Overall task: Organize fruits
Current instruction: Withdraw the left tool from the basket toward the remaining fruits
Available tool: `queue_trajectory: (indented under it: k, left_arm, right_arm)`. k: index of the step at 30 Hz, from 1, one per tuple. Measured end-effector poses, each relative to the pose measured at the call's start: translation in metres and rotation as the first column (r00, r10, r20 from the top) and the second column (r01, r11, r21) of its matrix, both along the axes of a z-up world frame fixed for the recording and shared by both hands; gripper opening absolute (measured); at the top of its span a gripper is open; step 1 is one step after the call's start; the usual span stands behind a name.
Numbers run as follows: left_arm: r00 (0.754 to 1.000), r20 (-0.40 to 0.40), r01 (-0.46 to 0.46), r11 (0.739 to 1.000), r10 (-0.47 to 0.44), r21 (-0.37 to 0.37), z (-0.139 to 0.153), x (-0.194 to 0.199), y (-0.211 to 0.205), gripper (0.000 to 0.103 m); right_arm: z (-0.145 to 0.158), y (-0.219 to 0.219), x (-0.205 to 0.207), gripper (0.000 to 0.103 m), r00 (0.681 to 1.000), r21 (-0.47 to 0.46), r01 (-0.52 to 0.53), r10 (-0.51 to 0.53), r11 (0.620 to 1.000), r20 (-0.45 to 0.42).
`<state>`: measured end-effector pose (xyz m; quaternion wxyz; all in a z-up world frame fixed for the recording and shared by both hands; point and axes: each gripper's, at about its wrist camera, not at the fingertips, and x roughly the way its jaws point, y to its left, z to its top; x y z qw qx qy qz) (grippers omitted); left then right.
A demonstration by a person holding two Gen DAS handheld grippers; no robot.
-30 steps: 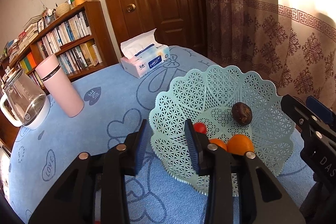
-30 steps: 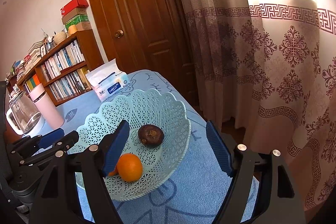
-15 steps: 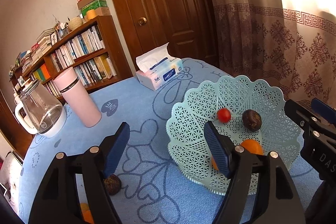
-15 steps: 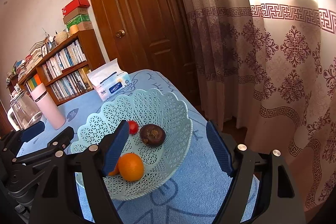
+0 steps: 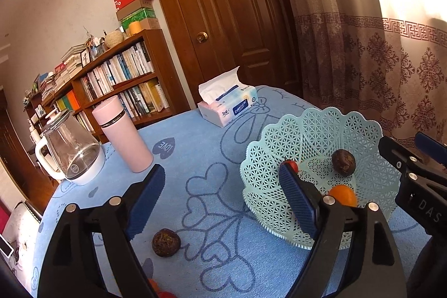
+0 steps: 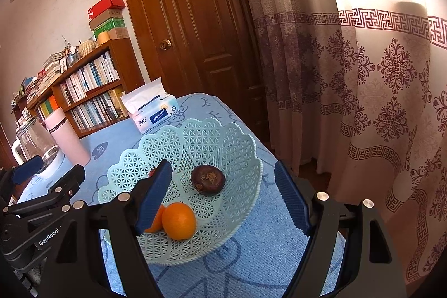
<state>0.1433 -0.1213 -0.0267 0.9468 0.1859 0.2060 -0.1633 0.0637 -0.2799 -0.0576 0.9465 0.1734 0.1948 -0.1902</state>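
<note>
Four fruits: lie in the basket (image 6: 245, 147), a pale green lattice bowl on the blue-clothed desk (image 5: 195, 152).
Basket contents: dark fruit (image 6: 208, 180) at the middle; orange (image 6: 178, 220) on the near side with a second orange (image 6: 157, 218) touching it on its left, half hidden by a tool finger; small red fruit (image 5: 290, 164) on the left inner wall.
Desk fruit: one dark round fruit (image 5: 166, 242) lies loose left of the basket, near the camera; an orange-red bit shows at the bottom edge of the left view, too cut off to name.
Other vessels: pink flask (image 5: 123, 133) upright, glass kettle (image 5: 69, 152) just left of it, tissue box (image 5: 227, 106) at the far edge.
Left tool (image 5: 223, 197): released, nothing between its pads; its jaws have just been opening.
Right tool (image 6: 223, 194): released wide, hanging over the near side of the basket, gripping nothing.
Change: a second ago the red fruit sat right at the narrow left tool; now it rests in the basket. The loose dark fruit was then out of the left view.
</note>
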Motion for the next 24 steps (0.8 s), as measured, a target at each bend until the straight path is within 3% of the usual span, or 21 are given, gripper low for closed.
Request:
queue_trajectory:
  k: [13, 16, 24]
  left_arm:
    - [0.999, -0.002, -0.033, 0.999, 0.033, -0.013, 0.003, -0.006, 0.015, 0.083]
    - [0.999, -0.008, -0.041, 0.999, 0.041, -0.017, 0.002, -0.007, 0.018, 0.083]
    - [0.997, -0.035, -0.074, 0.997, 0.074, -0.019, -0.004, -0.006, 0.03, 0.083]
  right_arm:
    - [0.0, 0.01, 0.004, 0.079, 0.999, -0.043, -0.04, 0.039, 0.998, -0.016]
    - [0.001, 0.015, 0.004, 0.086, 0.999, -0.068, -0.047, 0.046, 0.997, -0.019]
    - [-0.001, 0.03, 0.009, 0.086, 0.997, -0.16, -0.055, 0.045, 0.986, -0.068]
